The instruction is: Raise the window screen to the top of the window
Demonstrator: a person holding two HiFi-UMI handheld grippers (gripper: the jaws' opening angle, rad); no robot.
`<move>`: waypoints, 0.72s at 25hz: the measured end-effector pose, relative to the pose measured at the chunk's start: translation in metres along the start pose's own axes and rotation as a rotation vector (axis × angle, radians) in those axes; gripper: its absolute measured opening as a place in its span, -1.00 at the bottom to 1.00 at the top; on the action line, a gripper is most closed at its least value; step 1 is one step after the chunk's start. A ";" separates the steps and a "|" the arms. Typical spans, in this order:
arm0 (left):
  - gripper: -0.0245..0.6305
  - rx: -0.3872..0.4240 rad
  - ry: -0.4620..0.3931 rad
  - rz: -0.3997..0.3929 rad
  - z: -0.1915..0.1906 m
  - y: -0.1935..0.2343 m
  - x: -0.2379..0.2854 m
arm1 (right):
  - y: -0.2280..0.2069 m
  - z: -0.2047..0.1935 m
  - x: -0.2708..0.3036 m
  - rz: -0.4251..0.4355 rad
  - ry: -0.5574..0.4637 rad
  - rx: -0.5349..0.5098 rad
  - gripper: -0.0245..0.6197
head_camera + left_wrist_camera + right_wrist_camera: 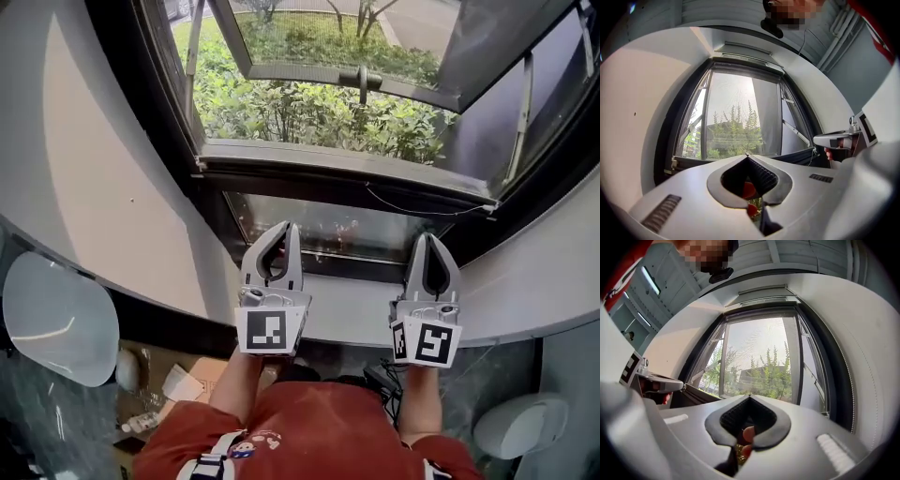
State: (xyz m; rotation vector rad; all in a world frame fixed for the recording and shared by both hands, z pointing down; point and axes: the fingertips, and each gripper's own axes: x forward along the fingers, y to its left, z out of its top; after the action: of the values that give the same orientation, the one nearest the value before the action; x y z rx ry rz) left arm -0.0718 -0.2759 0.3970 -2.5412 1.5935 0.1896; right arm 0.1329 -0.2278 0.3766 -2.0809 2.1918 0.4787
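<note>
Hanging apart before the window frame (319,161), left gripper (285,226) and right gripper (429,236) have fingers closed, empty.

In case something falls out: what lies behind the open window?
Dense green shrubs directly below the window frame, with tall trees and a building further out. The ground beneath the shrubs is covered by their leaves.

I see my right gripper (749,398), jaws pressed together on nothing, facing the window (761,352). Trees (777,373) show beyond; the left gripper (658,380) is alongside.
</note>
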 end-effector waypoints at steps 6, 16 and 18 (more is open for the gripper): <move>-0.91 0.005 -0.005 -0.001 -0.001 0.000 0.018 | -0.010 -0.009 0.012 -0.008 0.002 0.008 -0.90; -0.91 0.027 -0.010 0.021 -0.001 -0.009 0.047 | -0.037 -0.012 0.031 0.002 -0.030 0.021 -0.90; -0.91 0.047 -0.007 0.024 -0.002 -0.010 0.050 | -0.040 -0.015 0.034 0.006 -0.028 0.022 -0.90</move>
State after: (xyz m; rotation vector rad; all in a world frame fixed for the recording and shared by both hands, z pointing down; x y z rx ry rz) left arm -0.0417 -0.3161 0.3904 -2.4851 1.6068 0.1622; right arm 0.1721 -0.2656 0.3751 -2.0450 2.1783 0.4791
